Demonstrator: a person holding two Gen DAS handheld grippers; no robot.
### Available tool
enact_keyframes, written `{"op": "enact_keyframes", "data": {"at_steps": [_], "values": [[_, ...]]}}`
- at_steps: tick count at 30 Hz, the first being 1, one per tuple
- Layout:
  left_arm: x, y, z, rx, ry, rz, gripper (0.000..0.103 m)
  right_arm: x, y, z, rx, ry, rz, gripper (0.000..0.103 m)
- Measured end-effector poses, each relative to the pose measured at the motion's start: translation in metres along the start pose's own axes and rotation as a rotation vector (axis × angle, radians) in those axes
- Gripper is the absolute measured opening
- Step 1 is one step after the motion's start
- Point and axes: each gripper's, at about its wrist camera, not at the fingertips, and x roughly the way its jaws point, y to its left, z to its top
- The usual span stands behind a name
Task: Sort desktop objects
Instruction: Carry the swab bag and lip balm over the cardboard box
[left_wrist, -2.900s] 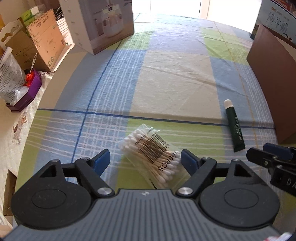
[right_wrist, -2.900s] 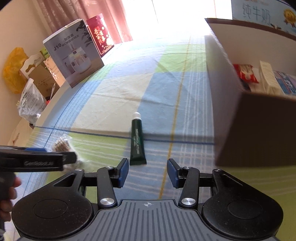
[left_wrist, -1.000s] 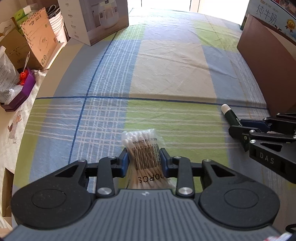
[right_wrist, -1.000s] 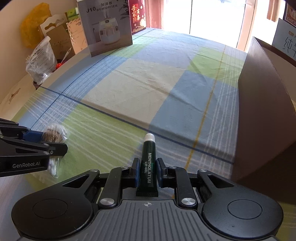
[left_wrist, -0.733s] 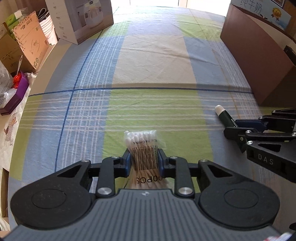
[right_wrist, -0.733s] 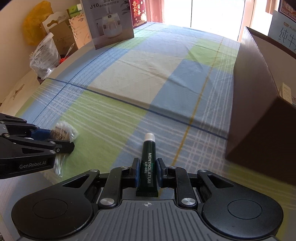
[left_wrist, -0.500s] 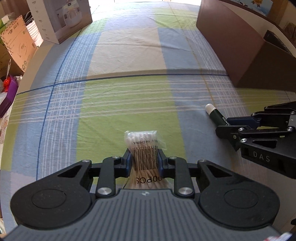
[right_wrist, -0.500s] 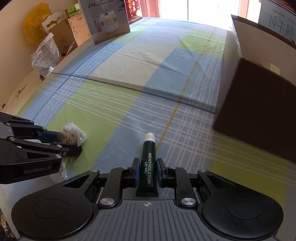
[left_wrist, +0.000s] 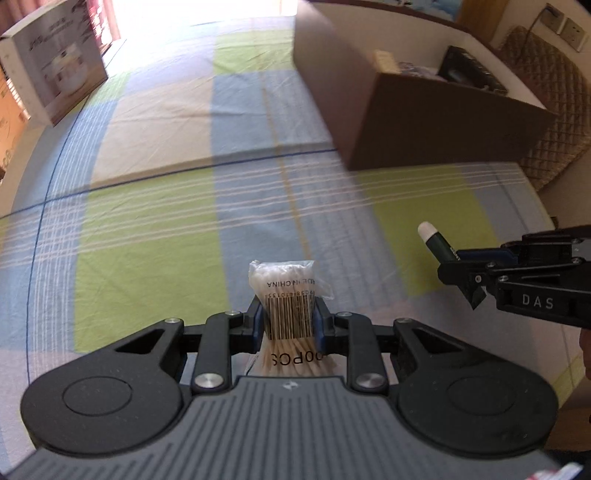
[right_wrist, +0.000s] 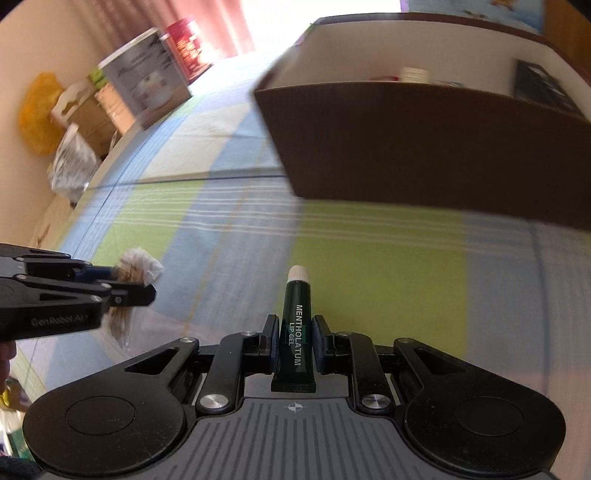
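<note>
Though blurred, brown box (right_wrist: 424, 147) contents stay unreadable behind lip gel (right_wrist: 295, 332).

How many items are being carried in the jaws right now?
2: the cotton swab pack in the left gripper, the lip gel tube in the right gripper.

surface: checked cloth (left_wrist: 155, 206) in blue, green and cream bands | 12 o'clock: bright window glare, red curtain (right_wrist: 221, 22) | 10 o'clock: beige wall (right_wrist: 44, 40), stacked cardboard boxes (right_wrist: 92, 114) | 2 o'clock: woven wicker chair (left_wrist: 546, 110), wall sockets (left_wrist: 565, 26)
</note>
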Motion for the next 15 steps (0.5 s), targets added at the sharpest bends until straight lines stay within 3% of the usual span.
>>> {"op": "enact_keyframes", "data": {"at_steps": [9,15], "values": [[-0.016,-0.049,0.02,0.07,-0.053,-0.049,0.021,-0.049,-0.051,-0.005,0.065,-0.053,-0.038,0.016],[-0.031,-0.074,0.044,0.093,-0.104,-0.09,0.021,-0.082,-0.073,0.009,0.087,-0.119,-0.004,0.016]]}}
